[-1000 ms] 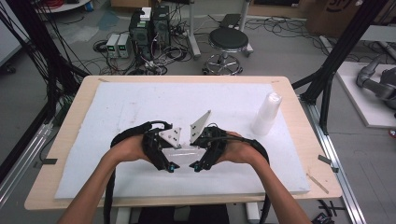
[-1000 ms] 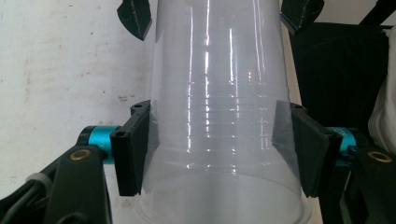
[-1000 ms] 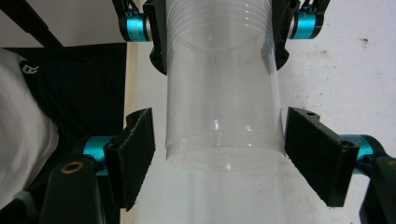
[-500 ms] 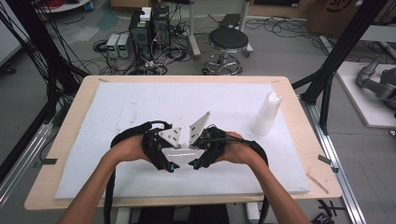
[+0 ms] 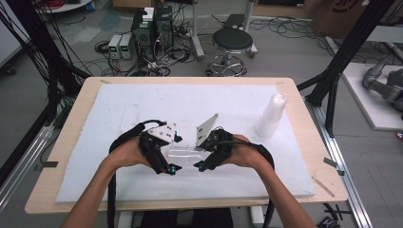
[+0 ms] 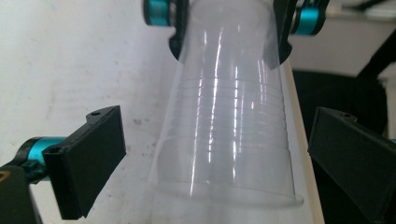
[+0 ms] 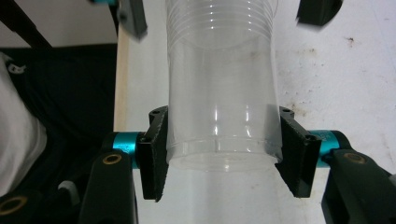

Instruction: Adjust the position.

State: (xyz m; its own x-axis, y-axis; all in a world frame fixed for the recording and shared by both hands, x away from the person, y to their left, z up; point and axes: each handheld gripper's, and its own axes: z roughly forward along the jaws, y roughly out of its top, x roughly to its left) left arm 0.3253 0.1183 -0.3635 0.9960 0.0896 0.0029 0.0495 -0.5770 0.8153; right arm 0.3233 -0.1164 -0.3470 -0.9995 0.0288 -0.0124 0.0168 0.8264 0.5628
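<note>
Grey concrete floor (image 5: 285, 52) beyond a wooden surface (image 5: 304, 123) topped with a white mat (image 5: 142, 104). Black round stool (image 5: 232, 40), computer towers (image 5: 152, 28) amid tangled cables (image 5: 176, 52). Black frame struts (image 5: 347, 57) at both sides.

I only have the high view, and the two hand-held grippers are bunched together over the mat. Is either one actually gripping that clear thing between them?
Observer: Yes. The right hand-held gripper is shut on a clear plastic cup, with both jaws pressed against its base end.
Operator: And the left one?
Observer: The left hand-held gripper is open. Its jaws stand apart on either side of the cup's rim end and do not touch it.
Operator: Anything inside the cup?
Observer: It looks empty. The white mat shows through its wall.
</note>
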